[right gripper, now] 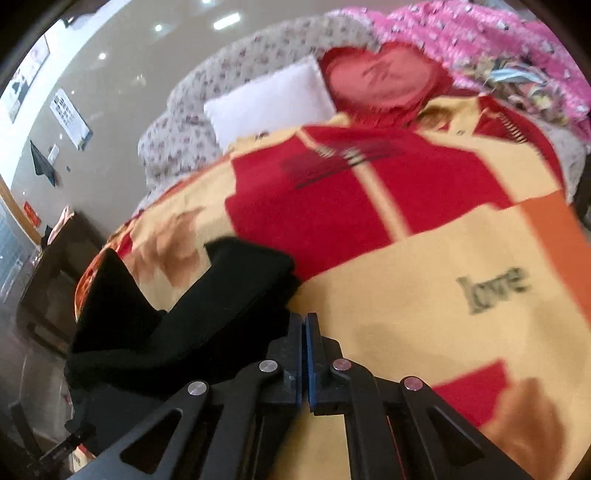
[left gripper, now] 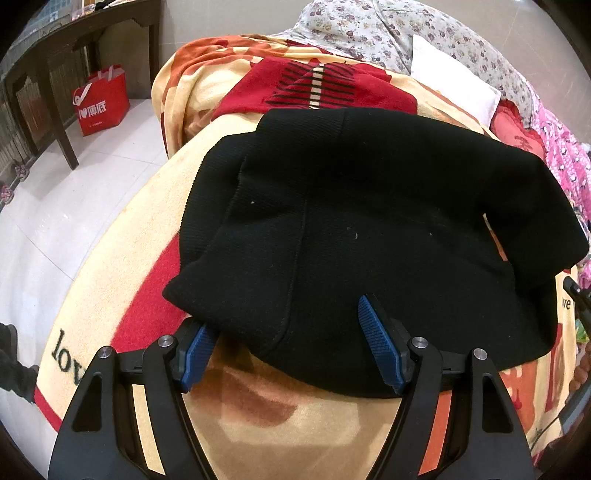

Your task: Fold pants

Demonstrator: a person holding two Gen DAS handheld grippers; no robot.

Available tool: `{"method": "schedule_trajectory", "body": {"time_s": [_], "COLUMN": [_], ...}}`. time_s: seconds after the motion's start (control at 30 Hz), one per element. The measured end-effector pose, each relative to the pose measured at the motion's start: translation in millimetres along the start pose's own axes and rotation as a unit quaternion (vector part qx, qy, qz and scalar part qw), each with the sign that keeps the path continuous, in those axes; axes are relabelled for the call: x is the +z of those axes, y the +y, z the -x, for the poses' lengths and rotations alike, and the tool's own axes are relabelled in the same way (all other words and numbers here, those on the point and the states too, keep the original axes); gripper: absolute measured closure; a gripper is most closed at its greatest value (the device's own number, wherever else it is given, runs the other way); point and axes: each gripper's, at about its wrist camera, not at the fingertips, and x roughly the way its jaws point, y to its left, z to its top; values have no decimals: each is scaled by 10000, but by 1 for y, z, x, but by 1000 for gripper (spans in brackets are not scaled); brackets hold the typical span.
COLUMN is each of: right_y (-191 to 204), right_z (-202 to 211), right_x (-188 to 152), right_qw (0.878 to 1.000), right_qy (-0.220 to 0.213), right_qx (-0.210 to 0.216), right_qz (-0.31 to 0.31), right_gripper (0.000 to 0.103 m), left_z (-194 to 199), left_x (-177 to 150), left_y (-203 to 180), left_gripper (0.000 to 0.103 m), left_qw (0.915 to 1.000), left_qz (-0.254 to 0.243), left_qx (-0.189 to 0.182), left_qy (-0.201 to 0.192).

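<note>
Left wrist view — gripper: the left gripper (left gripper: 291, 343) stands with its blue-padded fingers (left gripper: 378, 343) wide apart, pressing on nothing.
Left wrist view — pants: the black pants (left gripper: 369, 229) lie bunched and partly folded on the blanket (left gripper: 251, 406); their near hem runs between the two fingers, with the left pad at the hem's edge and the right pad over the cloth.
Left wrist view — beyond the fingertips: a white pillow (left gripper: 450, 85) and a floral quilt (left gripper: 369, 26) lie far past the pants; a red shopping bag (left gripper: 101, 99) stands on the floor, off to the left, beside a dark wooden table (left gripper: 55, 92).
Right wrist view — gripper: the right gripper (right gripper: 306, 321) has its fingers pressed together, nothing visibly caught between the pads.
Right wrist view — pants: the black cloth sits just left of the closed fingers, heaped in a loose fold; whether it touches the left finger cannot be told through the blur.
Right wrist view — ahead and right of the fingers: the blanket's printed word "love" (right gripper: 491, 290); a red heart-shaped cushion (right gripper: 380, 79) lies far beyond.
</note>
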Motion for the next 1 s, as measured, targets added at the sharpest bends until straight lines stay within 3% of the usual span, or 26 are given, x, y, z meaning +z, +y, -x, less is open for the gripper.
{"method": "schedule_trajectory", "body": {"time_s": [0.13, 0.2, 0.23, 0.27, 0.5, 0.53, 0.63, 0.83, 0.93, 1.0], "right_y": [14, 19, 22, 26, 23, 22, 21, -2, -25, -26], "right_z": [-12, -23, -30, -39, -60, -62, -55, 28, 52, 48], "right_x": [-4, -5, -6, -6, 2, 3, 4, -2, -9, -13], "right_qw": [9996, 9990, 9985, 9979, 9966, 9959, 9972, 9975, 9968, 9986], "right_qy": [165, 377, 490, 601, 552, 537, 336, -685, -696, -517], "right_qx": [171, 188, 169, 191, 500, 592, 550, 18, -338, -51], "right_qz": [146, 138, 147, 148, -352, -426, -391, -153, -208, -114], "right_gripper": [98, 87, 73, 66, 66, 68, 98, 103, 103, 103], "left_z": [1, 1, 1, 1, 0, 0, 0, -1, 0, 1], "left_x": [-2, -2, -2, -2, -4, -4, -4, -3, -4, -4], "left_y": [1, 1, 1, 0, -3, -3, -3, -4, -2, -1], "left_gripper": [30, 30, 30, 30, 29, 29, 29, 29, 29, 29], "left_qw": [10000, 10000, 10000, 10000, 9999, 9999, 9999, 9998, 9998, 9999], "left_qz": [17, -10, -29, -42, -128, -135, -129, -164, -174, -156], "left_qx": [-24, -15, -9, -4, 69, 76, 78, 75, 19, 18], "left_qy": [-14, -8, -5, -3, -35, -32, -35, -39, -43, -50]}}
